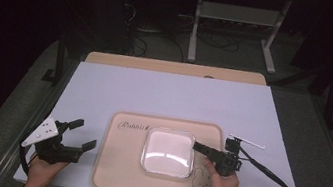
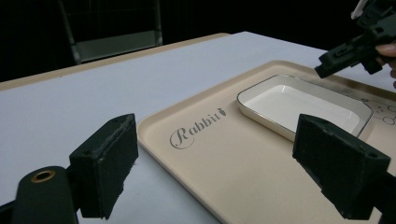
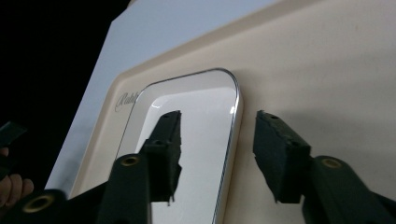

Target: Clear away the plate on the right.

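The room was dimly lit beyond the white-topped table [image 1: 170, 91]. A grey floor [image 1: 300, 102] was seen, tangled cables [image 1: 140, 23] were strewn there, and a white-legged desk frame [image 1: 237, 18] stood behind.

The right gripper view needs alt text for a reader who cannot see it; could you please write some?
The right gripper is open, its jaws on either side of one rim of a white dish. The dish sits on a beige tray lettered in script, and the tray rests on a white table.
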The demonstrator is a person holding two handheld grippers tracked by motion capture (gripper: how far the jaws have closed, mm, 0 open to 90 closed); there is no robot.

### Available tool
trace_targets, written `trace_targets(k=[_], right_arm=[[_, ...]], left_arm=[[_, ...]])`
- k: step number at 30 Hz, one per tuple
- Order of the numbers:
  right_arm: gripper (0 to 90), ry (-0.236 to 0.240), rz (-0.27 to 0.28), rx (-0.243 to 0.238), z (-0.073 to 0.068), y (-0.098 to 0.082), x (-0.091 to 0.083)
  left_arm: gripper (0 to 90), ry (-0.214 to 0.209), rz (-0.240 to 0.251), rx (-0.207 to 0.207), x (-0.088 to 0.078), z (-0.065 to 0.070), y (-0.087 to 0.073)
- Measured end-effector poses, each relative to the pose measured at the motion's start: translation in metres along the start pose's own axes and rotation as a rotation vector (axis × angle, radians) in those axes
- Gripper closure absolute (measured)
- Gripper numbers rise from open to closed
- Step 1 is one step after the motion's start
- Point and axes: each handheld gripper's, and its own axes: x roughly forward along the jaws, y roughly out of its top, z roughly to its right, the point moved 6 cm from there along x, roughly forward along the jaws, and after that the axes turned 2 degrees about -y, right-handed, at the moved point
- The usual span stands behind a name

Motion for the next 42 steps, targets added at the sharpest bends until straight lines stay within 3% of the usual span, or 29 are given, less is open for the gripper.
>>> trace_targets(k=[5, 9, 21, 32, 42], right_arm=[[42.5, 0.008, 0.035, -0.082, 0.003, 0.006, -0.007], [37.3, 0.036, 0.041, -0.120, 0.007, 0.009, -0.010], [35.6, 0.053, 0.134, -0.274, 0.009, 0.024, -0.029], [31.4, 0.046, 0.187, -0.367, 0.013, 0.040, -0.036], [27.7, 0.006, 0.240, -0.514, 0.019, 0.055, -0.054]], left_arm=[[14.0, 0.002, -0.006, 0.000, 0.001, 0.000, -0.001], [14.0, 0.000, -0.009, -0.001, 0.002, 0.000, -0.002], [14.0, 0.012, -0.024, -0.004, 0.003, -0.002, -0.004], [14.0, 0.020, -0.030, -0.013, 0.004, -0.003, -0.005], [14.0, 0.022, -0.036, -0.021, 0.007, -0.005, -0.007]])
